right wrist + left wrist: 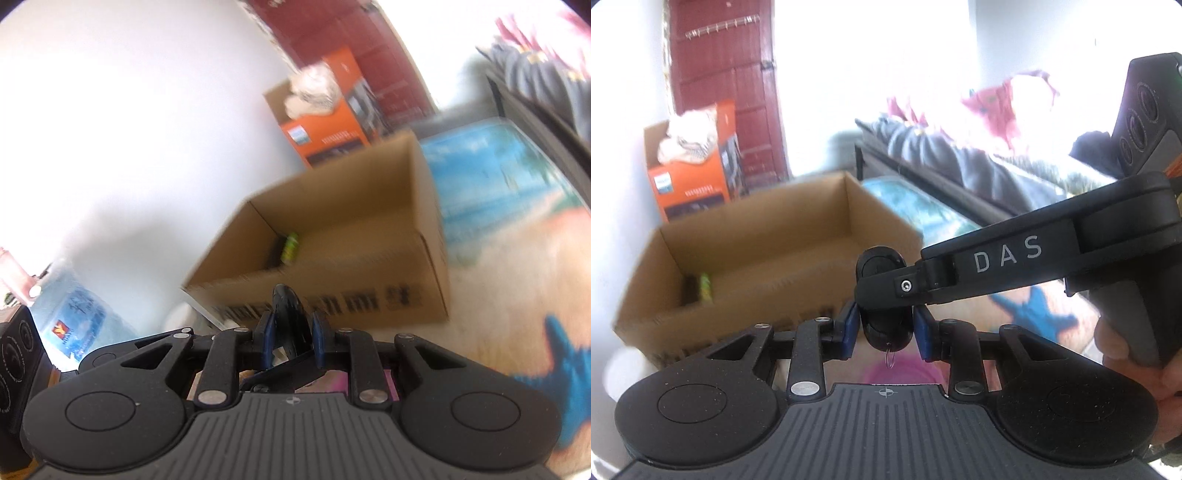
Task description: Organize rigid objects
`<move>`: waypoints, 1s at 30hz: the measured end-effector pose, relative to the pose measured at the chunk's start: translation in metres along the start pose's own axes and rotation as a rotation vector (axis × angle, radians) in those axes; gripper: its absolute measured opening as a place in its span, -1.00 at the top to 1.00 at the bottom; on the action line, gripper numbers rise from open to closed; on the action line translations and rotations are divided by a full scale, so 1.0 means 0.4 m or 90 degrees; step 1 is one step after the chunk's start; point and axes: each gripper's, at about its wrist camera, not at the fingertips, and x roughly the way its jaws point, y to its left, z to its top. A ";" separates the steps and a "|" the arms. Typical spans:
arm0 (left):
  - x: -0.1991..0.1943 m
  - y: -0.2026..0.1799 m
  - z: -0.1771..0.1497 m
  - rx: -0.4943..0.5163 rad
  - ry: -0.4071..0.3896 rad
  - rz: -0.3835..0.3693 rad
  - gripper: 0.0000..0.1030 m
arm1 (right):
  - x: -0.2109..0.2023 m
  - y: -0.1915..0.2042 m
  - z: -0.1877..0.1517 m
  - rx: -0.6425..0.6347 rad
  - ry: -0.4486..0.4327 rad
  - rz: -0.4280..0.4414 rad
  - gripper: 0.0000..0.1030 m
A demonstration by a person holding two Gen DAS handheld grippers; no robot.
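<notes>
Nearest to the left wrist camera, the left claw (885,330) has its two blue pads (849,329) pressed against the sides of a small black oval key fob (884,332). The fob stands upright between them, with a little metal ring (890,357) hanging from its lower end. From the right side of that view the right claw (882,291) reaches in; its arm carries the letters DAS, and its tip is clamped across the same fob, a little above the left claw's pads. A person's hand (1134,354) holds the right tool's grey handle at the frame's right edge.

In the right wrist view the right claw (293,334) is closed on the fob (286,306), seen edge-on as a thin dark disc sticking up between the blue pads (317,338). So both claws grip the one fob, which is held in the air above a pale surface with a blue starfish pattern (565,365); whether this is a floor mat or a bench cover cannot be told.

Just beyond the fob sits an open cardboard box (757,229), with a small green object (704,288) lying in its near left corner. The box and background are blurred. Behind it stands an orange product carton (690,177) with pale fabric in its open top, in front of a dark red door (731,74). To the right, clothes (923,144) lie heaped on a dark piece of furniture. At the left of the right wrist view a large water bottle (77,314) stands by the white wall.
</notes>
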 end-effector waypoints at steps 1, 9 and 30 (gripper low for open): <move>-0.007 0.005 0.013 0.001 -0.007 0.005 0.44 | -0.001 0.013 0.015 -0.008 -0.004 0.008 0.58; -0.004 0.116 0.134 -0.020 -0.025 0.025 0.45 | 0.070 0.092 0.164 -0.055 -0.010 0.053 0.66; -0.012 0.213 -0.042 -0.096 0.101 -0.072 0.40 | 0.071 -0.058 0.012 0.041 0.090 0.084 0.60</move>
